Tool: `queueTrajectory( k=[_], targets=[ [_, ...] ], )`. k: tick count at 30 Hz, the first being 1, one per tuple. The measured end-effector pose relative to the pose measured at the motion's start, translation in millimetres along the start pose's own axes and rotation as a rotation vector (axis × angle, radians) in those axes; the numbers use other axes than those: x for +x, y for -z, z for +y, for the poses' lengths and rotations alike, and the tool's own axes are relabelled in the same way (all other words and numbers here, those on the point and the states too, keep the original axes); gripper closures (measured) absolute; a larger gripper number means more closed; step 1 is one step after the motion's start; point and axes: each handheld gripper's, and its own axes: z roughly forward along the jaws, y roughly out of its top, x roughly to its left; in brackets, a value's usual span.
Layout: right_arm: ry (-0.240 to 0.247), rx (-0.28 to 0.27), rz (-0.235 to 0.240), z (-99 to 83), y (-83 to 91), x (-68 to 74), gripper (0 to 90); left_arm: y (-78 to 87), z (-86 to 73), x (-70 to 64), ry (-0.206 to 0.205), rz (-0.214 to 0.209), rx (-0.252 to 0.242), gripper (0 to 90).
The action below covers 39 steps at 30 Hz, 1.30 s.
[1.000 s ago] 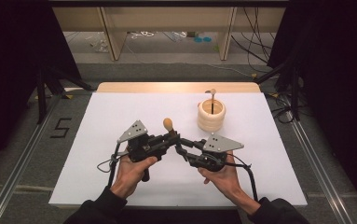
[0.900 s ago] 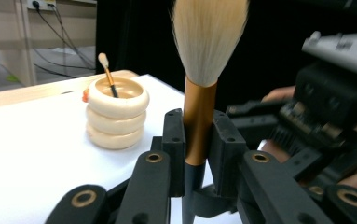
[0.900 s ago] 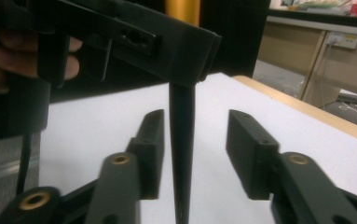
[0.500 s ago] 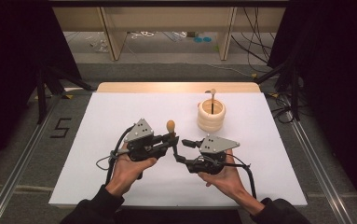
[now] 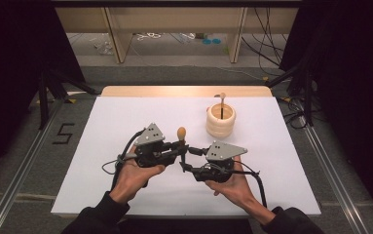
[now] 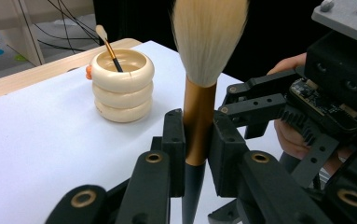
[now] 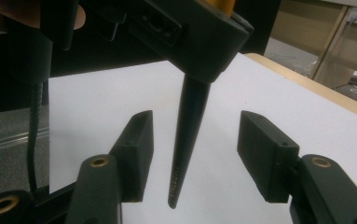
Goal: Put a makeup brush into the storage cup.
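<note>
A large brush with a pale bristle head, copper ferrule and black tapered handle stands upright. My left gripper is shut on the copper ferrule; it also appears in the high view. The brush's black handle hangs down between the jaws of my right gripper, which is open and clear of it on both sides. In the high view my right gripper sits just right of and below the left one. A cream ringed pot holds a thin brush.
The white sheet covers the table, with a wooden edge at the back. Metal rails run along both sides. Cables trail from each gripper. A shelf unit with cables stands behind the table.
My left gripper has turned the brush upright and lifted it slightly. My right gripper has let go of the handle and opened, drawing a little away.
</note>
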Motion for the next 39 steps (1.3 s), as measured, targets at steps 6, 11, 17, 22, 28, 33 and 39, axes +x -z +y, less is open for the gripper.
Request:
queueTrajectory(
  k=[6, 11, 17, 22, 28, 33, 39],
  targets=[
    [-0.013, -0.007, 0.023, -0.3, -0.5, -1.1, 54.4, -0.9, 1.8, -1.8, 0.002, -0.009, 0.007, 78.0],
    [-0.017, -0.006, 0.025, -0.2, 0.4, -1.9, 59.9, -2.2, 1.7, -2.4, -0.006, -0.014, 0.015, 78.0],
    [-0.024, -0.016, 0.036, -0.2, 0.2, -2.4, 66.6, -3.0, 2.5, -3.5, -0.022, -0.021, 0.019, 78.0],
    [-0.034, -0.027, 0.043, -0.3, 0.1, -2.1, 70.6, -4.3, 2.7, -4.4, -0.023, -0.027, 0.024, 78.0],
    [-0.047, -0.027, 0.053, -0.3, 1.0, -3.3, 75.0, -5.2, 2.5, -5.1, -0.032, -0.033, 0.028, 78.0],
    [-0.081, -0.046, 0.073, -1.5, 0.8, -4.7, 77.9, -5.1, 2.5, -5.6, -0.024, -0.038, 0.023, 78.0],
    [-0.131, -0.062, 0.093, -3.1, 1.2, -6.7, 78.4, -5.4, 2.5, -4.2, -0.023, -0.053, 0.014, 77.3]
  ],
)
